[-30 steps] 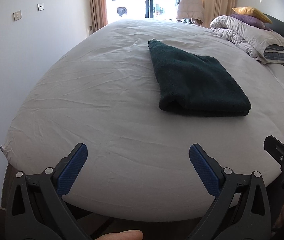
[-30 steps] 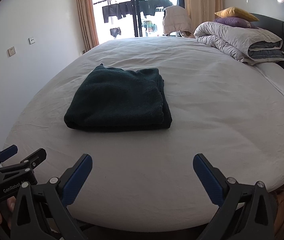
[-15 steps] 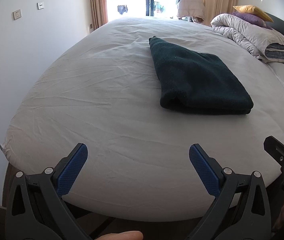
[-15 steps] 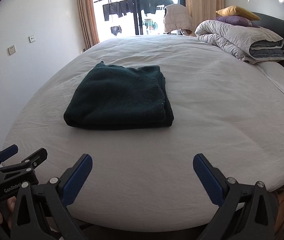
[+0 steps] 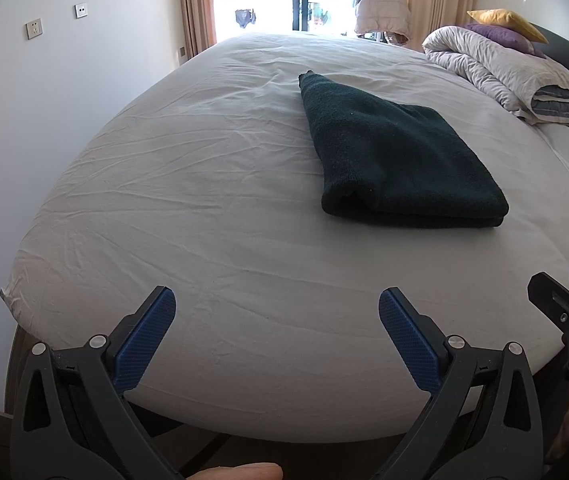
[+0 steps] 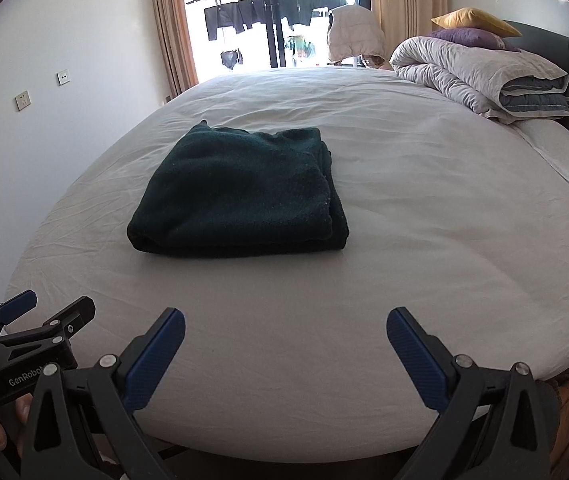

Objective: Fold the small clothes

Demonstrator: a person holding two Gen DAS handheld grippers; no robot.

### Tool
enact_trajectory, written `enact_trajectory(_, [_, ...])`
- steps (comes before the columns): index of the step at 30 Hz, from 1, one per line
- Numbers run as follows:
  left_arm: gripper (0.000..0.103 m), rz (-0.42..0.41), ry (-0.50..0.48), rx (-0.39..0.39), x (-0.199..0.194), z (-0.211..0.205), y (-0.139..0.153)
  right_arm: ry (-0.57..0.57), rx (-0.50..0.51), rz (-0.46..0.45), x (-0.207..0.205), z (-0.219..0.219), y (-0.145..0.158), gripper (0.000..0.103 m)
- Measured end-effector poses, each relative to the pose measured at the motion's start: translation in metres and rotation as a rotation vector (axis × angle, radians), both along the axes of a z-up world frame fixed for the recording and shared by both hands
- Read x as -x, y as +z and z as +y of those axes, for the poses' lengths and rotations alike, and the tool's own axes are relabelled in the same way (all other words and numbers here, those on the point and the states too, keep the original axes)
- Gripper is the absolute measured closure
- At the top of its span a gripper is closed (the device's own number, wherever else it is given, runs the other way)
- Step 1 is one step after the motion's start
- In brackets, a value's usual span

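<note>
Dark green garment (image 6: 240, 192), already folded into a thick rectangular stack, lay on the white bed (image 5: 212, 216) toward its middle, well back from the near edge where I held both tools. Left gripper (image 5: 276, 320) hung over that near edge with its blue pads spread wide and nothing between them; right gripper (image 6: 284, 340) was the same, jaws apart and empty, just beside the left one. From the left wrist view the stack sat ahead and off to the right, its long axis running away from me toward the far edge, one pointed corner aimed at the window side. From the right wrist view it sat ahead and slightly left, its rolled fold facing the near edge and its layered open edges on the right flank. That put the garment roughly between the two tools' lines of sight; I could not tell which was nearer. I judged the fold essentially finished. If another fold were wanted, I would bring the right gripper to the layered right flank and the left to the opposite side. Rolled grey duvet (image 6: 484, 76) and pillows stayed by the headboard corner, well apart from the work.
</note>
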State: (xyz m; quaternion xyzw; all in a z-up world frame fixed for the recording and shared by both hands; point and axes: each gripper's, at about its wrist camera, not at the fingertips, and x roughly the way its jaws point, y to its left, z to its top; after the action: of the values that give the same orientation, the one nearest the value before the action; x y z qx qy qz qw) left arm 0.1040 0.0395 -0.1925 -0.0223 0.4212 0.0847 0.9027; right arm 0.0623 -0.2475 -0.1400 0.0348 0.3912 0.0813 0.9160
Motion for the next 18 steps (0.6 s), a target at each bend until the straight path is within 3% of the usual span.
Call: enact_trajectory(18, [0.000,0.003,0.002,-0.003,0.0005,0.0004,-0.0012,-0.001,-0.004,0.003,-0.0015,-0.0033,-0.0023,0.000])
